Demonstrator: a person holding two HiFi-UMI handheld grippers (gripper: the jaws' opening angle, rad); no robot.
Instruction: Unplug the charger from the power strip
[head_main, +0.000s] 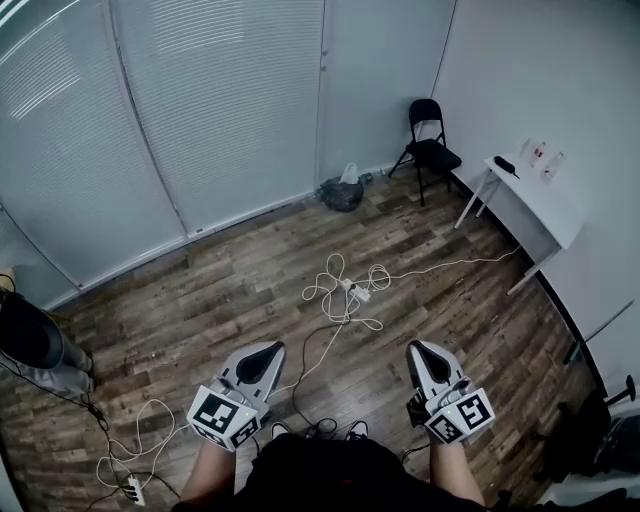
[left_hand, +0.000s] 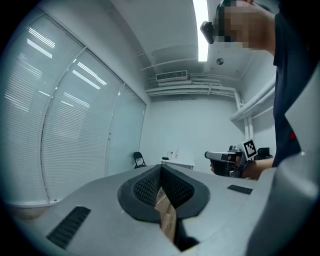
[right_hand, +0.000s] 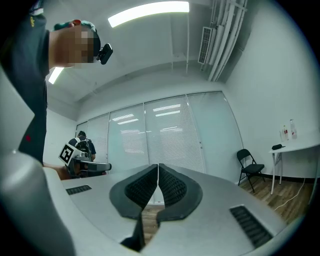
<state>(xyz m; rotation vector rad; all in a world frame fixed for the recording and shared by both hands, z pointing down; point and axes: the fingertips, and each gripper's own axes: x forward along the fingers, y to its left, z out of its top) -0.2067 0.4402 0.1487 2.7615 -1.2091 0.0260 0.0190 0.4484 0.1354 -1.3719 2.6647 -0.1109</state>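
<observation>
Head view: power strip (head_main: 358, 292) too small for detail.

Left claw (head_main: 268, 350), right claw (head_main: 418, 350): both closed, empty, level.

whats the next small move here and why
Probably step toward the power strip on the floor and lower the grippers. The left gripper and right gripper are shut, held level, and well short of it.
</observation>
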